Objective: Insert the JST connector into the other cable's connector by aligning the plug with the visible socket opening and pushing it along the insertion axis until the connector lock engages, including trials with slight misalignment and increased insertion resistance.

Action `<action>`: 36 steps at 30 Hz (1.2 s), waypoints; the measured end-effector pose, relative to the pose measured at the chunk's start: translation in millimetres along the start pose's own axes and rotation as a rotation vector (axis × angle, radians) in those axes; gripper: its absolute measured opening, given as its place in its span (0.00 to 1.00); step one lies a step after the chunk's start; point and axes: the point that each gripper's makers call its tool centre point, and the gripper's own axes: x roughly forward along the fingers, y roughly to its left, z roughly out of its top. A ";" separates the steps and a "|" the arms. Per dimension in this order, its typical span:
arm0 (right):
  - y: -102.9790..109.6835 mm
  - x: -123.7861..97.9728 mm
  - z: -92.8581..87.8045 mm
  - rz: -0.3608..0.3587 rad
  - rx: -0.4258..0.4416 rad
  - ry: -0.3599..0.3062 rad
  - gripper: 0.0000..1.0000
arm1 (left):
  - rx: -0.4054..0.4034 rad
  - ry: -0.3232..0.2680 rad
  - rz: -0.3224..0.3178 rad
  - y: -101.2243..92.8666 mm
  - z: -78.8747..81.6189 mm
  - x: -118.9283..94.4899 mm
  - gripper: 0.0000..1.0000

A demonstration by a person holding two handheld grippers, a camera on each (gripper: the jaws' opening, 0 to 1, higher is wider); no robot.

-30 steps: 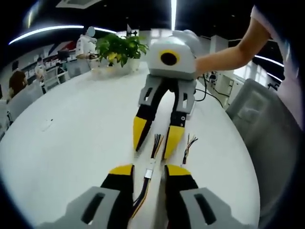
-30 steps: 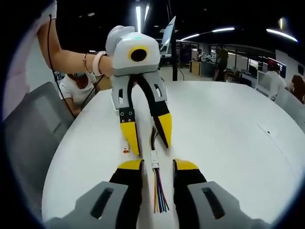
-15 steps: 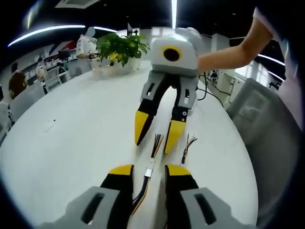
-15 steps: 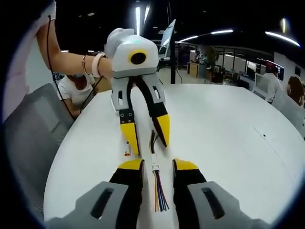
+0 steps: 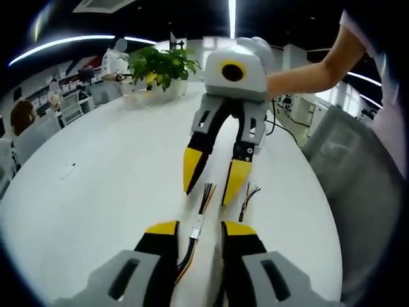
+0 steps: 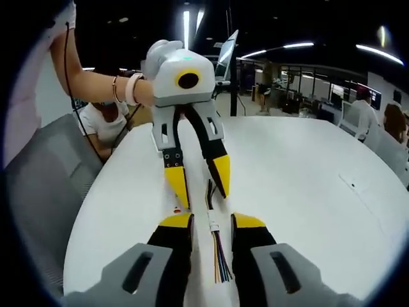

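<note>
Both hand-held grippers gape over joined cable [image 5: 199, 225]; left gripper view adds loose wires [image 5: 248, 198].

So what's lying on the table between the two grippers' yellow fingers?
A cable with a small white connector lies on the white table between the right gripper and the left gripper, its coloured wires running toward the camera in the right gripper view.

White table [image 5: 108, 166], potted plant [image 5: 160, 64] — ceiling striplights [image 6: 186, 25]
</note>
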 end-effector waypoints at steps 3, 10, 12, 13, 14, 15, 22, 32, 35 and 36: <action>1.4 -1.7 1.9 0.000 -0.002 -0.004 0.20 | 0.005 0.005 -0.001 -1.8 -0.2 -0.8 0.20; 3.7 -4.7 3.0 -0.004 -0.005 -0.003 0.20 | 0.008 0.003 0.002 -4.2 2.6 -3.3 0.20; 4.7 -5.6 3.0 -0.004 0.000 0.000 0.20 | 0.009 0.001 0.002 -5.2 3.8 -4.3 0.20; 5.4 -6.2 3.7 -0.005 -0.003 -0.003 0.20 | 0.009 0.001 0.003 -5.9 4.3 -4.8 0.20; 5.9 -6.6 4.0 -0.006 -0.004 -0.004 0.20 | 0.011 0.002 0.004 -6.3 4.4 -5.2 0.20; 6.6 -7.0 4.4 -0.006 -0.003 -0.006 0.20 | 0.013 0.002 0.005 -7.1 4.5 -5.6 0.20; 9.4 -7.5 6.6 -0.012 -0.010 -0.017 0.20 | 0.012 0.014 0.015 -9.7 1.1 -8.3 0.19; 14.2 -9.5 6.9 -0.015 -0.002 -0.023 0.20 | 0.011 0.027 0.005 -18.2 -4.6 -10.1 0.20; 16.1 -9.0 3.6 -0.012 0.005 -0.019 0.20 | 0.000 0.021 0.000 -21.6 -7.0 -10.5 0.20; 16.8 -8.7 2.8 -0.010 0.010 -0.019 0.20 | -0.003 0.019 -0.001 -22.3 -7.5 -10.6 0.20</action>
